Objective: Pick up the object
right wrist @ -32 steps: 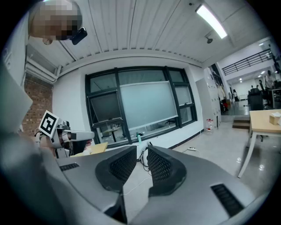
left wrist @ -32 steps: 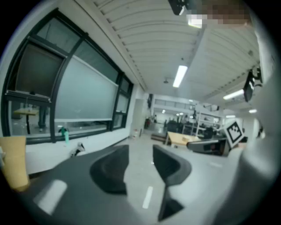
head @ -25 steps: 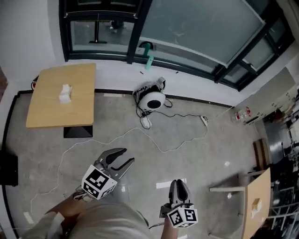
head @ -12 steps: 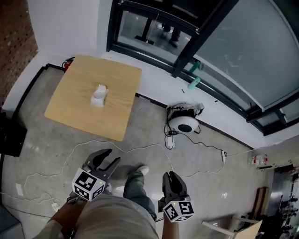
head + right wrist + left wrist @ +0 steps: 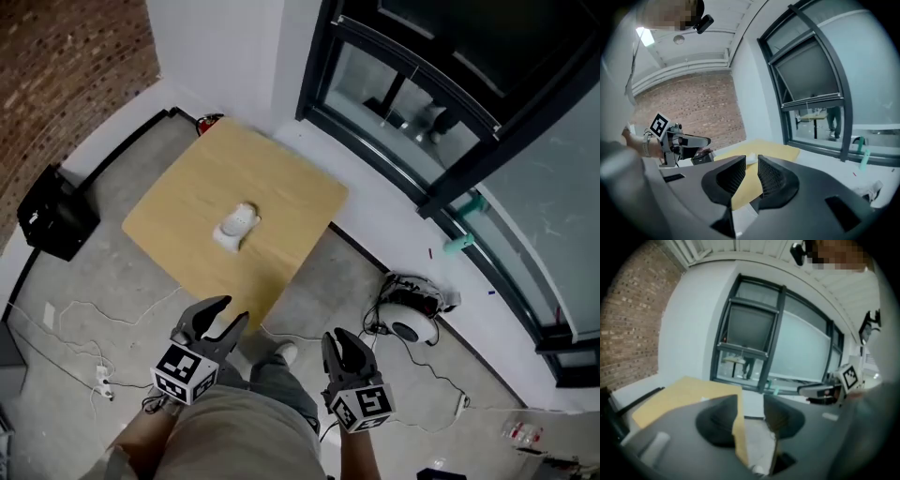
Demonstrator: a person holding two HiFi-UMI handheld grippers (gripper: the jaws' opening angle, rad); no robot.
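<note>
A small white object (image 5: pixel 236 226) lies near the middle of a square wooden table (image 5: pixel 281 187) in the head view. Both grippers hover over the floor, short of the table's near corner. My left gripper (image 5: pixel 215 319) has its jaws spread in a V with nothing between them; in its own view (image 5: pixel 751 398) the table edge (image 5: pixel 684 390) shows through the gap. My right gripper (image 5: pixel 342 345) has its jaws drawn together on nothing. In the right gripper view (image 5: pixel 751 157), the white object (image 5: pixel 750 161) peeks just past the tips, far off on the table.
A black box (image 5: pixel 56 214) stands on the floor left of the table. A white round device (image 5: pixel 410 321) with tangled cables lies at the right, near a teal bottle (image 5: pixel 459 242) on the sill. A thin cable (image 5: pixel 84 319) trails over the floor. Dark window frames (image 5: pixel 450 159) run behind.
The view has swung left and moved nearer: the table with the white object now lies straight ahead and larger. Both grippers keep their jaw positions and stay low in the view.
</note>
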